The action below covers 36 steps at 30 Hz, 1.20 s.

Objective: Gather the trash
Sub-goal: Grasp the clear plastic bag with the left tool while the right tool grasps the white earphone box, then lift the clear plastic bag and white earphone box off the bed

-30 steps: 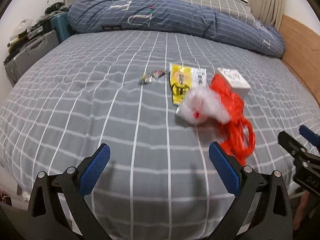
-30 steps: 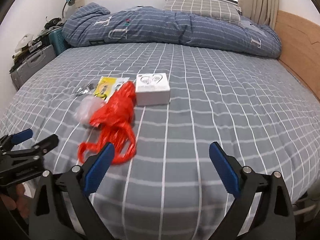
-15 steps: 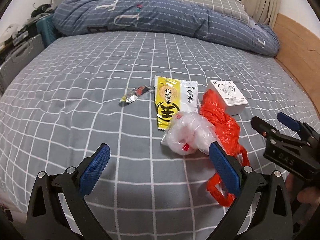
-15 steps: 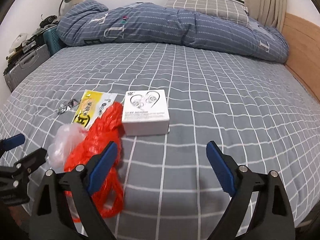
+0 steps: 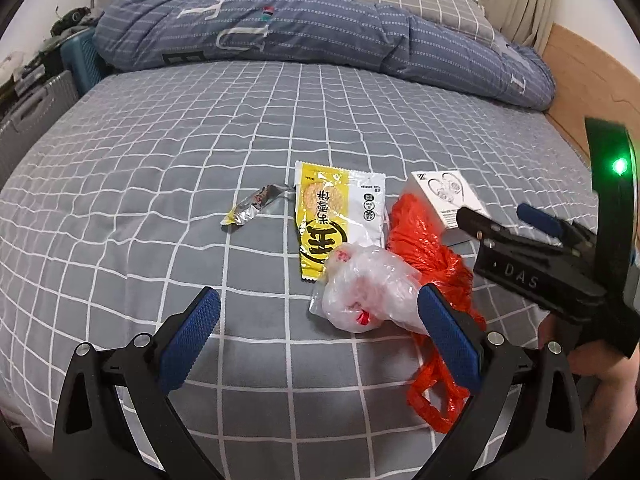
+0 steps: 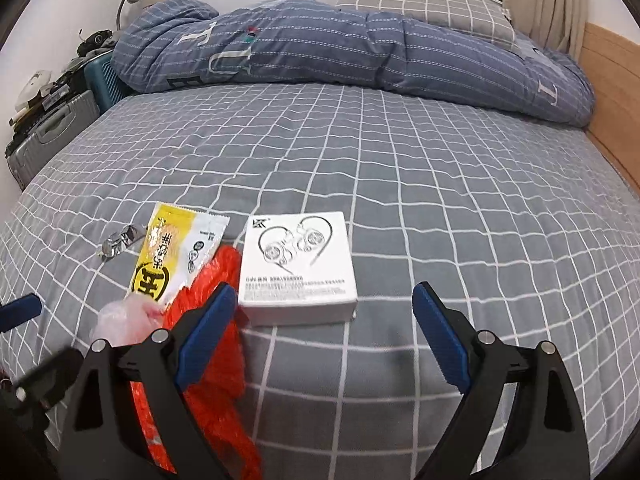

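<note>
The left claw (image 5: 318, 322) stands wide open and empty over the near edge of the bed (image 5: 160, 152); the clear plastic bag (image 5: 366, 290) lies just ahead, beside its right finger. The right claw (image 6: 324, 320) is also wide open, holding nothing, with the white box (image 6: 298, 264) just ahead between its fingers. The red bag (image 5: 430, 252), yellow packet (image 5: 326, 216) and foil wrapper (image 5: 256, 204) lie alongside.

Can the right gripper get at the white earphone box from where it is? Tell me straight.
Probably yes. The right gripper is open and empty, and the white earphone box lies just ahead of its fingers on the bed. Only the orange bag crowds the box's left edge.
</note>
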Motion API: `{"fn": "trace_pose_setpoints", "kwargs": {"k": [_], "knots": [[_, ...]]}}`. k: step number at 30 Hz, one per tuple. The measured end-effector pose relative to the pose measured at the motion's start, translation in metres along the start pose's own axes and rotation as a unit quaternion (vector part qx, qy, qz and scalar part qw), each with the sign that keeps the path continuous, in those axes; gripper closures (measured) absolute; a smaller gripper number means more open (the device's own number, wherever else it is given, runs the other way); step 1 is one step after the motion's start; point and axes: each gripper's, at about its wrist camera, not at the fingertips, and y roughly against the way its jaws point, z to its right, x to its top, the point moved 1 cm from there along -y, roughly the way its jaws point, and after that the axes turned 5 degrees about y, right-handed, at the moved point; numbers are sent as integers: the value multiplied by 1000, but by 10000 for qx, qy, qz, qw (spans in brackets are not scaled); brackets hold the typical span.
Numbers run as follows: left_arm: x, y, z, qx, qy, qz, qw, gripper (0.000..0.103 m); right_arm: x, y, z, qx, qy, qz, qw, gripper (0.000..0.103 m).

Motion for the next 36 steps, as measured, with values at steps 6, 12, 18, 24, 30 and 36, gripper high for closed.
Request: {"fn": "trace_pose_setpoints", "kwargs": {"k": [6, 12, 18, 24, 30, 36], "knots": [[-4, -19, 3, -58, -43, -205, 9998, 10, 7, -12, -5, 50, 80, -101, 9999, 21], [-8, -34, 10, -383, -104, -399, 9984, 21, 8, -20, -8, 153, 77, -211, 9996, 23], [-13, -48, 23, -518, -235, -607, 9965, 39, 7, -29, -10, 238, 71, -332, 9991, 28], [-13, -52, 26, -564, -240, -573, 9965, 44, 7, -35, -8, 333, 42, -400, 9986, 33], [-12, -53, 28, -596, -196, -538, 9966, 49, 6, -39, -10, 322, 36, -464, 9984, 35], [-13, -51, 27, -614, -153, -524, 9966, 52, 6, -39, -10, 287, 58, -448, 9986, 36]]}}
